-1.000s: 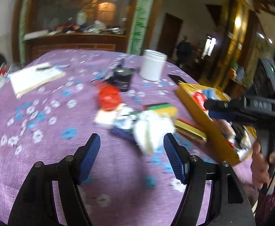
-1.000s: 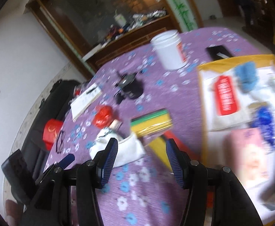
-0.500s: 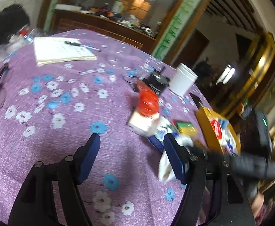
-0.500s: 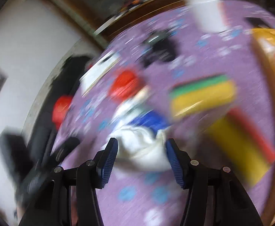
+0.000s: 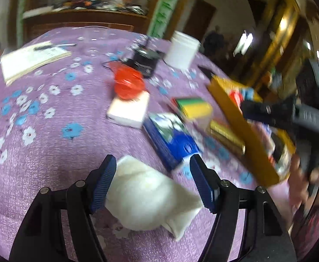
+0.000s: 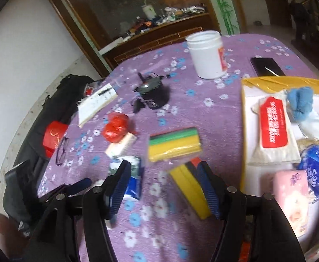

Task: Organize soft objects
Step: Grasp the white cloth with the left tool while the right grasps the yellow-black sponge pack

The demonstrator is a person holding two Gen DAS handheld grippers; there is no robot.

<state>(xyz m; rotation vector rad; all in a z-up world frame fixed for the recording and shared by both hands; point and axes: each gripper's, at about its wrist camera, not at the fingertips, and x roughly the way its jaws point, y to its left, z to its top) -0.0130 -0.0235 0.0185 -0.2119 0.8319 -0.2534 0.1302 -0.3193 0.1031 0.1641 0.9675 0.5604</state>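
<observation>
Half a second ago the white cloth [image 5: 146, 198] hung beside the left claw [image 5: 152, 183]; now it lies on the tabletop [image 5: 50, 148] between that claw's wide jaws, ready for gripping. The right claw [image 6: 163, 187], also wide and empty, hovers over a yellow sponge [image 6: 190, 185]. The yellow box [image 6: 244, 118] waits nearby, a blue packet [image 5: 172, 139] between.

White cloth [image 5: 146, 198] crumpled on purple tablecloth; yellow-green sponge [image 6: 174, 144] flat nr box w/ tissues
</observation>
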